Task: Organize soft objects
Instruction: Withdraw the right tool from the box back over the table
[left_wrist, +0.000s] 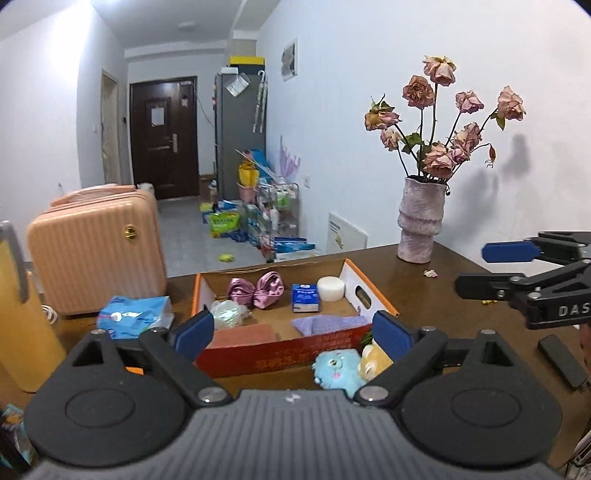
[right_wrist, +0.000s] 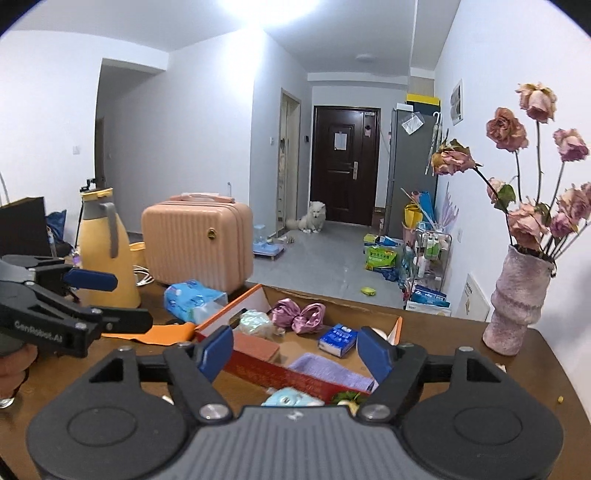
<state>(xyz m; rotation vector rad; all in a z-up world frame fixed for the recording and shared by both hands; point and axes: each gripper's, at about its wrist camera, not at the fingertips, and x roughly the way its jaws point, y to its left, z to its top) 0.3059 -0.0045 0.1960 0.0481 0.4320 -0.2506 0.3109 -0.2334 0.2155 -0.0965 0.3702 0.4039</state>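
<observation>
Right gripper (left_wrist: 480, 271): "DAS". Left gripper (right_wrist: 122, 299): "GenRobot.AI".

We see a dark brown worktop (left_wrist: 424, 295) carrying a cardboard box (left_wrist: 266, 354) whose front wall is red with orange lettering, its rim orange and its side walls white. Inside lie a shiny pink satin bow (left_wrist: 256, 290), a lilac cloth (left_wrist: 325, 325), a terracotta-pink sponge (left_wrist: 243, 336), a blue-and-white tissue pack (left_wrist: 304, 297) and a white round puff (left_wrist: 330, 288). At lower centre sit a turquoise plush toy (left_wrist: 338, 371) and a yellow one (left_wrist: 373, 363). Each black claw (left_wrist: 293, 334) (right_wrist: 295, 350) has blue pads. The mottled pink-grey vase (left_wrist: 419, 225) holds faded pink roses (left_wrist: 439, 122); at left stands a ribbed peach suitcase (left_wrist: 96, 254).
</observation>
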